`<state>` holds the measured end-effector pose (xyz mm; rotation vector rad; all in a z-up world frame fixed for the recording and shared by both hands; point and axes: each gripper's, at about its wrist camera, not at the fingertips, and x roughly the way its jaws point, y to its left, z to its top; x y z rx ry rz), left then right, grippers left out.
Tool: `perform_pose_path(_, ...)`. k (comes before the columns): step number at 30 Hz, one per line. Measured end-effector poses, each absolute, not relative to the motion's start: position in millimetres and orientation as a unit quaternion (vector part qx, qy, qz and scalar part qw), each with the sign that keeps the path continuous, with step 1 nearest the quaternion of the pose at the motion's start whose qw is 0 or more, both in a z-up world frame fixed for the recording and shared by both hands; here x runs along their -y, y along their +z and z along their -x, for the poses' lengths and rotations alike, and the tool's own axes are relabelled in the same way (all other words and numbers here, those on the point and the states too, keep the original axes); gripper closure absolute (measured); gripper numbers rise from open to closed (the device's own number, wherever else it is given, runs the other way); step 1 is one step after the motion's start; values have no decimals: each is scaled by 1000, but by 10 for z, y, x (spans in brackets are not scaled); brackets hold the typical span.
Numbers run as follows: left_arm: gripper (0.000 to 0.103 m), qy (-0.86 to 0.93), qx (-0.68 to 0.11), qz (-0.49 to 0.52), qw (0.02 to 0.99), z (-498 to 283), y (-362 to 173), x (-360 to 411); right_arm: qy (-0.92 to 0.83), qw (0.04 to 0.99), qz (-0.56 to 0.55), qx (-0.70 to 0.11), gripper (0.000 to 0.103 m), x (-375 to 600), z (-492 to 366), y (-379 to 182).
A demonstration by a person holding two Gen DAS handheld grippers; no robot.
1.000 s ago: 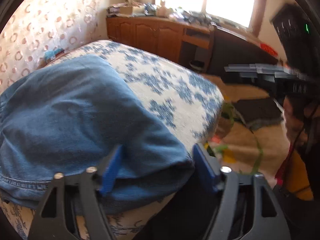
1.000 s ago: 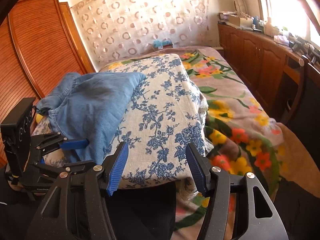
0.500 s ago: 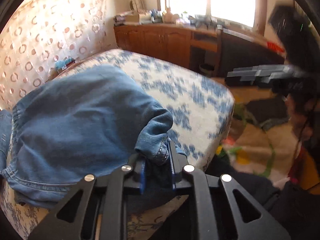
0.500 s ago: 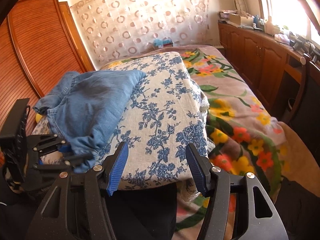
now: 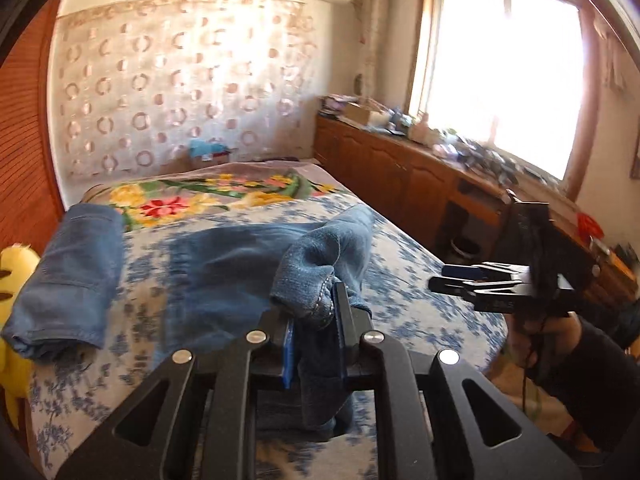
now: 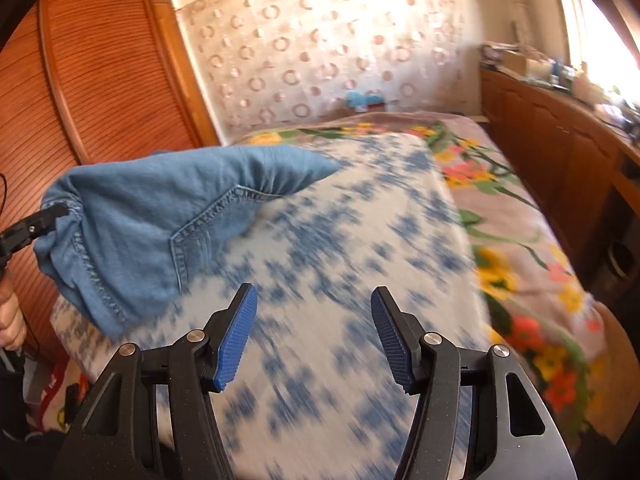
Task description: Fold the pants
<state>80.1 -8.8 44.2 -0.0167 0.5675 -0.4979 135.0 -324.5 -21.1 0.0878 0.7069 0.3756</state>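
Left tool (image 5: 314, 332) clamped on bunched denim pants (image 5: 320, 264); right tool (image 6: 314, 340) agape, empty, above bed (image 6: 360, 240).

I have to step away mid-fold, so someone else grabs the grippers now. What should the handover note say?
Left gripper: shut on a bunched edge of the denim pants, which it has just clamped; the cloth hangs lifted from the fingers.
Right gripper: open, empty, over the blue-flowered cover, beside the pants.
Things: the rest of the pants lies on that cover; a second rolled denim piece sits at the left edge of the left wrist view.
Done: one edge picked up.
Left: probably take a second edge with the right gripper, spread the pants flat, then fold.
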Motion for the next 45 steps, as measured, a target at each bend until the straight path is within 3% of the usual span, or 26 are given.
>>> perform_pose_path(12,92,-182,-280,75,940,-719,7,-740,219,915,-12,-339,42,2492,-2399,-90)
perform_pose_path(28,91,-136,-328,132,926,-718,-773,-1187,240,912,78,-324,42,1291,-2853,50)
perform_pose_path(38,90,-126,-334,132,924,-703,-871,-1144,282,911,48,-297,43,1421,-2404,167)
perform_pose_path(45,89,-122,-336,125,925,-644,-852,-1132,353,887,88,-284,50,1192,-2139,72)
